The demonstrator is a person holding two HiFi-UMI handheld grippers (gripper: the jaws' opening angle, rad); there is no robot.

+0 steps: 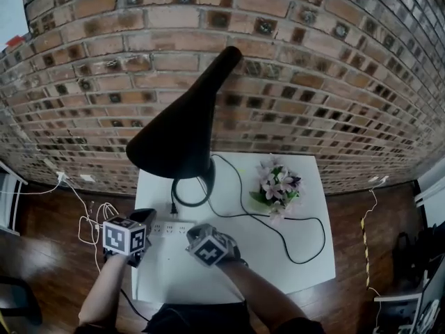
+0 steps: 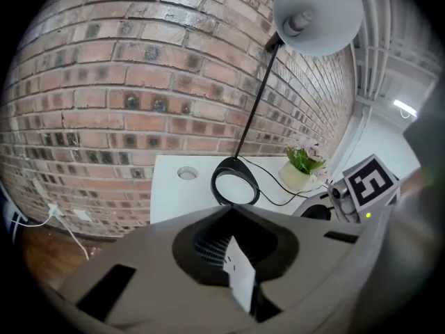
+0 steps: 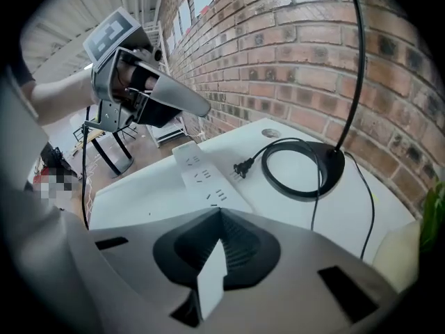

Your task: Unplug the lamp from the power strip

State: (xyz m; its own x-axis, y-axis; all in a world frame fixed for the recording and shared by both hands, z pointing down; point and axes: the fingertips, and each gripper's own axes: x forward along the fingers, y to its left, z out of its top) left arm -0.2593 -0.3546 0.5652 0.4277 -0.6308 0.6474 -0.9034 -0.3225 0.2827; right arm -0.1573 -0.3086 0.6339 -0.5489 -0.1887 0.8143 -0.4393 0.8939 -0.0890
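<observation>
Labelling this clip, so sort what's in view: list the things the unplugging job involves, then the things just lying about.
Job: lamp, plug (already out), power strip.
Lying about: potted flowers, white cables on the floor.

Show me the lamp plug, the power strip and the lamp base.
lamp plug [image 3: 242, 167]: right gripper view, black body.
power strip [image 3: 203, 177]: right gripper view, white top face.
lamp base [image 3: 331, 164]: right gripper view, ring's thick side.

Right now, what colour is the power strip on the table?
White. The power strip shows best in the right gripper view, lying beside the loose black plug.
</observation>
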